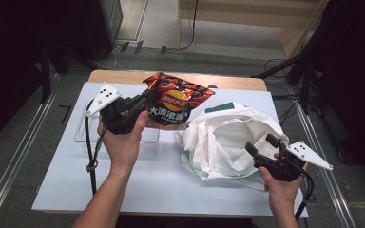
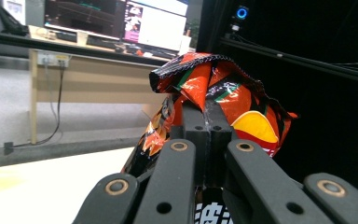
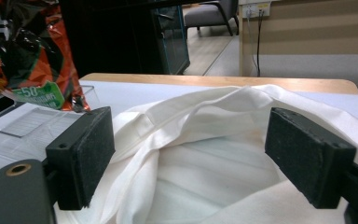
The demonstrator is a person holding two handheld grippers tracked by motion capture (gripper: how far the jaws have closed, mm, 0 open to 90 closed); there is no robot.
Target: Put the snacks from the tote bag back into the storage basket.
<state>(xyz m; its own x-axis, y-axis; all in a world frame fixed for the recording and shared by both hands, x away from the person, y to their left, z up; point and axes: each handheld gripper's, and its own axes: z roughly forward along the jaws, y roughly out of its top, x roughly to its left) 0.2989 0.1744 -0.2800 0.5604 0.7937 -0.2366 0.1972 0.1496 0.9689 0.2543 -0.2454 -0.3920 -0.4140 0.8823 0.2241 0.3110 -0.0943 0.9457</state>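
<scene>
Now bagging: left gripper [image 1: 141,105] clenched on chip bag [image 1: 177,100], right gripper [image 1: 261,146] released near, perhaps touching, white tote [image 1: 228,137]; next, spreading its mouth.

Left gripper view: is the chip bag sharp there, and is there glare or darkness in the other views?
Left gripper view: chip bag fairly sharp, desk behind soft. High view: foil glints, dark room edges. Right gripper view: white bag evenly lit, no glare; near jaws slightly soft.

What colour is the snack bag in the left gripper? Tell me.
Orange-red and black, with a yellow logo: snack bag, clearest in the high view.
</scene>
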